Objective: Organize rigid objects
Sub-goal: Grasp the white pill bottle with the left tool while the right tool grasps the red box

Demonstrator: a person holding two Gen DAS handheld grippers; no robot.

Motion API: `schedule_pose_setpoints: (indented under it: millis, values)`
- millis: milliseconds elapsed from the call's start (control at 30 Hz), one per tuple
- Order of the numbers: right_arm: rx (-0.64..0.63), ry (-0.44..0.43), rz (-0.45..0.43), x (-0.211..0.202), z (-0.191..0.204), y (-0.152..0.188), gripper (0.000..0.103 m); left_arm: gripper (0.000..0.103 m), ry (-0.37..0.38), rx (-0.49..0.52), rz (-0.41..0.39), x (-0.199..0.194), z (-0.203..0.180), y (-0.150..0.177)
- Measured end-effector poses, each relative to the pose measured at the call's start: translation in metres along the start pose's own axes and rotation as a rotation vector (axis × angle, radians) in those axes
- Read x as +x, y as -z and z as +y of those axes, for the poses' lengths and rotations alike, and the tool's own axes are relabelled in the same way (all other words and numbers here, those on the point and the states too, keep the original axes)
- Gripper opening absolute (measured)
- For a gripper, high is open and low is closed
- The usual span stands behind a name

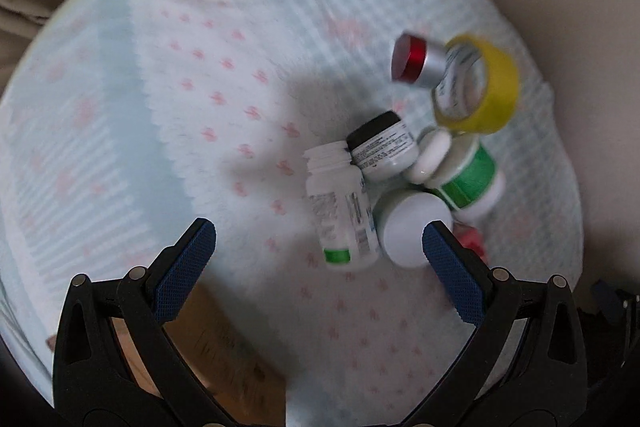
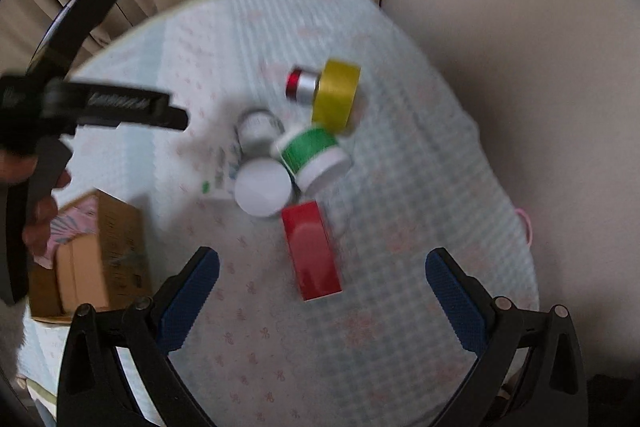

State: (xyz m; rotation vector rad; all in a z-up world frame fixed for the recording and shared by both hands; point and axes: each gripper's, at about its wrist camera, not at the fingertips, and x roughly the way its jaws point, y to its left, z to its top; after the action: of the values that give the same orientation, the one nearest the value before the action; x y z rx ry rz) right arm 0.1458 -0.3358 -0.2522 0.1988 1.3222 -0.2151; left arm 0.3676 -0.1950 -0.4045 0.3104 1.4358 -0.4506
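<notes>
Bottles and jars piled in a little heap on the pale blue cloth (image 1: 200, 47) with pink bows, that's what we're looking at, and both shots are a bit smeared. Going left to right in the left wrist view: a white pill bottle (image 1: 344, 207) with no cap and a green patch lies on its side, open neck pointing away from us, long axis running near to far. Touching it is a small black-lidded jar (image 1: 382, 145), then a white-capped jar (image 1: 414, 229) facing us, a green-labelled jar (image 1: 468, 179) tipped over, a silver cylinder with a red cap (image 1: 418, 61) pointing left, and a yellow tape roll (image 1: 478, 85) on edge against it. We see the left gripper (image 1: 318, 255) with jaws spread wide, holding nothing, above the pile. From the right wrist view, a cardboard box (image 2: 100, 259) sits at left, and a red box (image 2: 312, 251) lies flat just this side of the heap, long axis near to far. The right gripper (image 2: 322, 285) is wide too, nothing in it.
</notes>
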Motion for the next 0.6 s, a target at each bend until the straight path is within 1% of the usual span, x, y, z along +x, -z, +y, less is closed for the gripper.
schedule_pose_setpoints:
  millis: [133,200,233,300,367,467,500,600]
  values:
    - [-0.011,0.026,0.065,0.044,0.001,-0.003,0.087,0.099,-0.006,0.022,0.082,0.042,-0.009,-0.01]
    - [-0.026,0.035,0.098,0.064,0.004,-0.003,0.085,0.097,-0.011,0.019,0.111,0.06,-0.01,-0.014]
    - [-0.033,0.039,0.123,0.073,0.006,-0.001,0.081,0.095,-0.013,0.014,0.124,0.068,-0.01,-0.015]
    - [-0.036,0.03,0.165,0.09,0.009,0.0,0.075,0.092,-0.014,0.009,0.14,0.078,-0.009,-0.017]
    - [-0.043,0.022,0.208,0.109,0.015,0.002,0.072,0.088,-0.009,0.002,0.159,0.088,-0.008,-0.018]
    - [-0.063,0.026,0.252,0.128,0.021,0.004,0.07,0.084,-0.007,0.003,0.18,0.101,-0.009,-0.016]
    - [-0.067,0.027,0.263,0.133,0.022,0.005,0.068,0.082,-0.008,0.002,0.186,0.108,-0.011,-0.015]
    - [-0.067,0.026,0.3,0.148,0.025,0.007,0.056,0.073,0.0,-0.017,0.204,0.12,-0.009,-0.012]
